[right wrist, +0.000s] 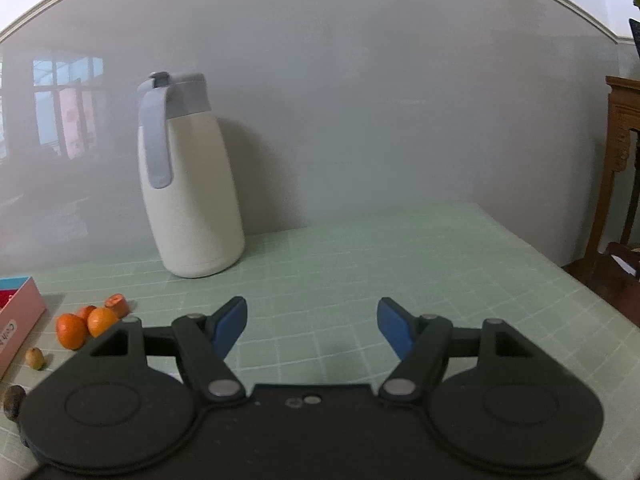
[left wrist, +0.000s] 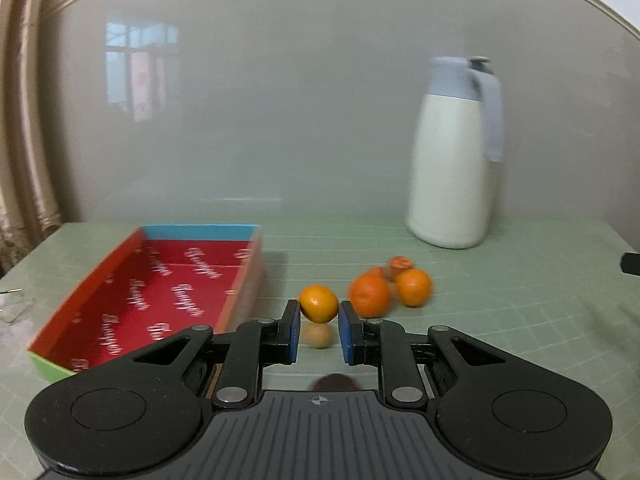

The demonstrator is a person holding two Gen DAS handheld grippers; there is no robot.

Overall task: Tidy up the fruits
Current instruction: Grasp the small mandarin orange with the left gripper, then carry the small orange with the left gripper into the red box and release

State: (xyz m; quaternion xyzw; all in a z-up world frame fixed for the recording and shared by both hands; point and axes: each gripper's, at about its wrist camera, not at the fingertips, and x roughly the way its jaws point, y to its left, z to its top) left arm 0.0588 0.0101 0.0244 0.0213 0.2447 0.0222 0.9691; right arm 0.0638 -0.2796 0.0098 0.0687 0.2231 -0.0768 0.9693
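Note:
My left gripper (left wrist: 319, 310) is shut on a small orange (left wrist: 319, 302), held just above the green mat to the right of the red-lined box (left wrist: 160, 280), which has nothing in it. Below the held orange lies a small tan fruit (left wrist: 318, 335), and a dark round fruit (left wrist: 334, 382) shows just behind the jaws. A cluster of oranges (left wrist: 370, 295) sits on the mat to the right. In the right wrist view my right gripper (right wrist: 312, 322) stands open over bare mat, with the oranges (right wrist: 72, 330), the tan fruit (right wrist: 35, 358) and the box corner (right wrist: 20, 320) far to its left.
A tall white jug with a grey-blue lid (left wrist: 452, 160) (right wrist: 192, 184) stands against the back wall. One orange in the cluster (right wrist: 117, 305) looks cut or partly peeled. Wooden furniture (right wrist: 620, 160) stands beyond the table's right edge. Crumpled clear plastic (left wrist: 12, 308) lies left of the box.

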